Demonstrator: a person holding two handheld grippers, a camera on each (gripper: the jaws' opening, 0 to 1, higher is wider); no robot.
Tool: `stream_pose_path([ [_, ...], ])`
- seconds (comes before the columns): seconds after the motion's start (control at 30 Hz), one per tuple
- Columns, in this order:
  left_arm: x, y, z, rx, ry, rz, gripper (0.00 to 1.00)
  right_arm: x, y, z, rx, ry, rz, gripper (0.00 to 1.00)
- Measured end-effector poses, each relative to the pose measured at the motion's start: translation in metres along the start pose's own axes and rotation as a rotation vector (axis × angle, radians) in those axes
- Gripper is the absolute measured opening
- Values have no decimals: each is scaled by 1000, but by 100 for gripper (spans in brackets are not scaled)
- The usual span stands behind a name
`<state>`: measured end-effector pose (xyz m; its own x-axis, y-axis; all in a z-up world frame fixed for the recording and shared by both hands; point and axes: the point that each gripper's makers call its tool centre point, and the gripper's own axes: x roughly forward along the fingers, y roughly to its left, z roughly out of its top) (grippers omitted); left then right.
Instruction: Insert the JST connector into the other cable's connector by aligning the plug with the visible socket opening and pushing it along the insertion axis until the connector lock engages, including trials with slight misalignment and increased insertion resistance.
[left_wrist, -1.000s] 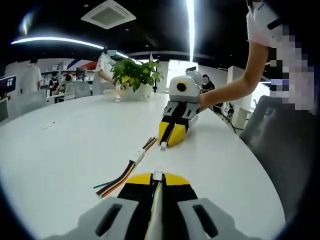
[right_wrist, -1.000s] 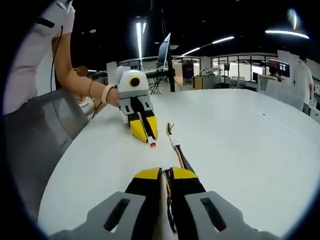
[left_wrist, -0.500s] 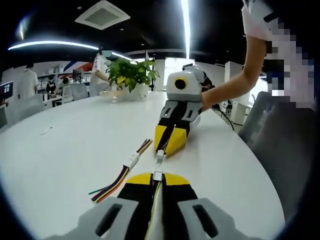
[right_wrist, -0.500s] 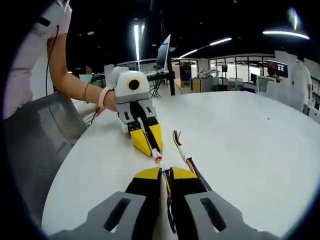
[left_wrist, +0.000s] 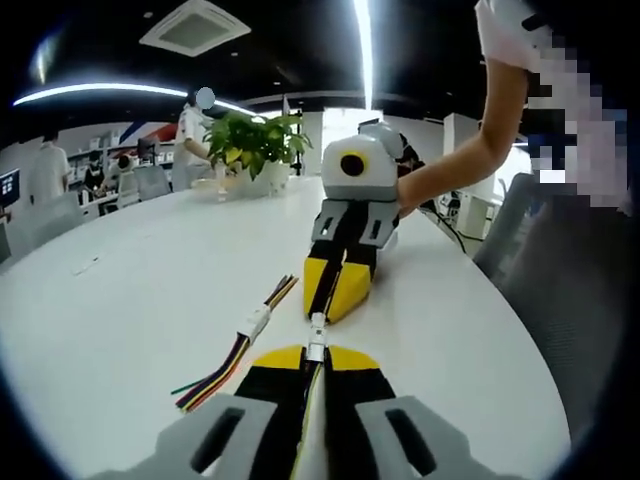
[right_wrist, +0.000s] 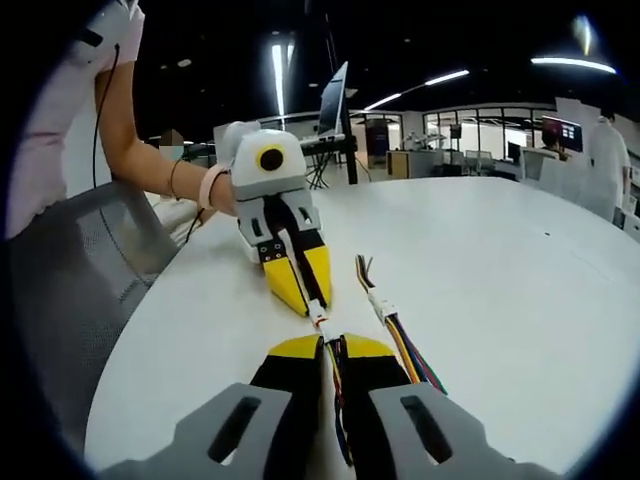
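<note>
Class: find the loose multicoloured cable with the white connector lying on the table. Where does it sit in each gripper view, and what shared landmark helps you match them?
Left gripper view: loose cable lies lower left of centre, left of the yellow jaws.
Right gripper view: it lies right of centre, right of the jaws.
Shared landmark: the white table beneath it.

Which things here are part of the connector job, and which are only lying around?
Job:
left gripper
right gripper
the two white connectors meeting between them

Lying about:
spare coloured cable
potted plant
white table
</note>
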<state>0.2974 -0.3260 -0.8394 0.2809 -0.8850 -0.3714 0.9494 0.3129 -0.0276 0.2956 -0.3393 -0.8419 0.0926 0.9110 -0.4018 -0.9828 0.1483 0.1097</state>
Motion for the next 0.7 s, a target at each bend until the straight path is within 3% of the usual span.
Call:
stream_pose_path([
  [0.7,6,0,4,35,17,2,0,2,1,1,-45,29,14,3],
])
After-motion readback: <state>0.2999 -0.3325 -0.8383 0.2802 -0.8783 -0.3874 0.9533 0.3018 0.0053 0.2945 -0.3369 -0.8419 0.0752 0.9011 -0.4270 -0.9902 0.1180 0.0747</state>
